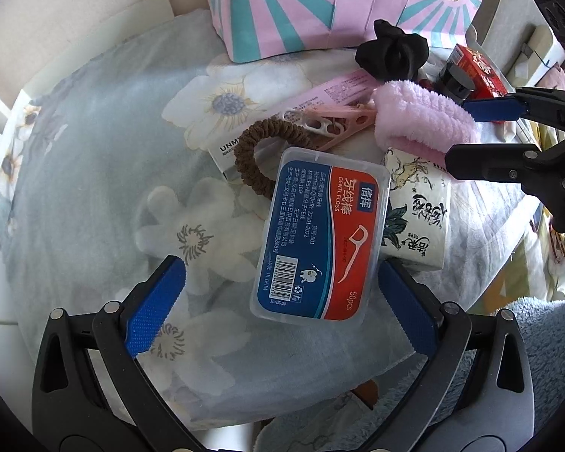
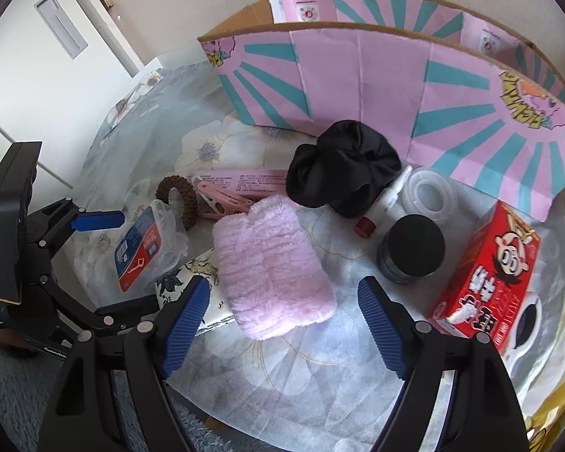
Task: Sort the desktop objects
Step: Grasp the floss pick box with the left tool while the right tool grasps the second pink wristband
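A clear dental floss box [image 1: 320,233] with a red and blue label lies flat on the floral tablecloth [image 1: 94,188]. My left gripper [image 1: 282,265] stands open over its near end. The right pad [image 1: 406,309] is close to the box's edge and the left pad [image 1: 158,301] is well clear. A fluffy pink cloth [image 2: 275,263] lies folded in the right wrist view. My right gripper [image 2: 284,282] is open around its near end, neither pad pressing on it. The pink cloth partly covers a tissue packet [image 1: 418,211] printed with ink drawings.
A pink and teal cardboard box [image 2: 358,86] stands open at the back. Around it lie a black scrunchie [image 2: 342,165], brown hair tie [image 2: 177,203], pink clothes peg [image 2: 222,201], tape roll [image 2: 429,192], dark jar [image 2: 412,248] and red carton [image 2: 497,275].
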